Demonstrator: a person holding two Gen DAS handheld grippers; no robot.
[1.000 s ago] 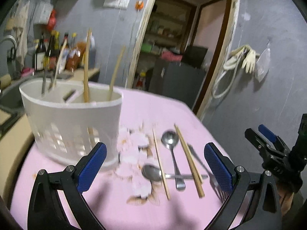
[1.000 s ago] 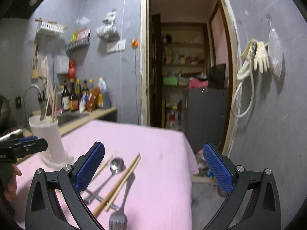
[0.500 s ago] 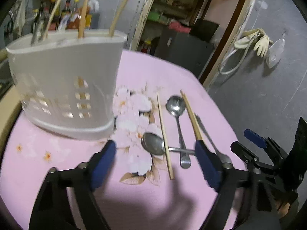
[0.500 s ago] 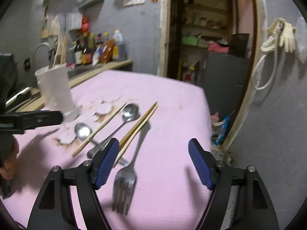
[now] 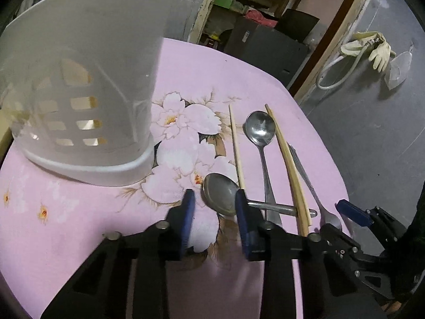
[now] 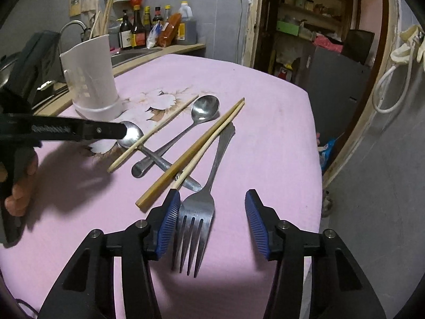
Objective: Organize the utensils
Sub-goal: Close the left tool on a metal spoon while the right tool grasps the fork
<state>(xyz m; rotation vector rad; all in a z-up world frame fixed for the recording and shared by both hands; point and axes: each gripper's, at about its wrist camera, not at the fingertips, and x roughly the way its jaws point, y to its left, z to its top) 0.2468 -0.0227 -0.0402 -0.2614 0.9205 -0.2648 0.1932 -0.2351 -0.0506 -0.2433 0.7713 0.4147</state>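
Note:
On the pink flowered tablecloth lie two spoons, a fork, a single chopstick [image 5: 236, 146] and a pair of chopsticks [image 5: 288, 170]. My left gripper [image 5: 214, 198] is low over the crosswise spoon [image 5: 219, 196]. Its jaws are closing with the spoon's bowl between them, and a gap shows on the left side. My right gripper [image 6: 212, 194] straddles the fork [image 6: 195, 223]. Its jaws are also closing: the left pad is beside the fork's head and the right pad is well off it. The other spoon [image 6: 204, 109] lies further back. The white utensil holder [image 5: 79, 93] stands at the left.
The holder [image 6: 90, 74] has chopsticks standing in it. A counter with bottles [image 6: 148, 29] and a tap [image 6: 71, 25] lies behind the table. The table's right edge drops off towards a grey cabinet [image 6: 337, 79] and a doorway. A person's hand [image 6: 18, 186] grips the left tool.
Both grippers tipped downward and sank towards the table while their jaws narrowed. The left one came down around the crosswise spoon's bowl, the right one around the fork's head.

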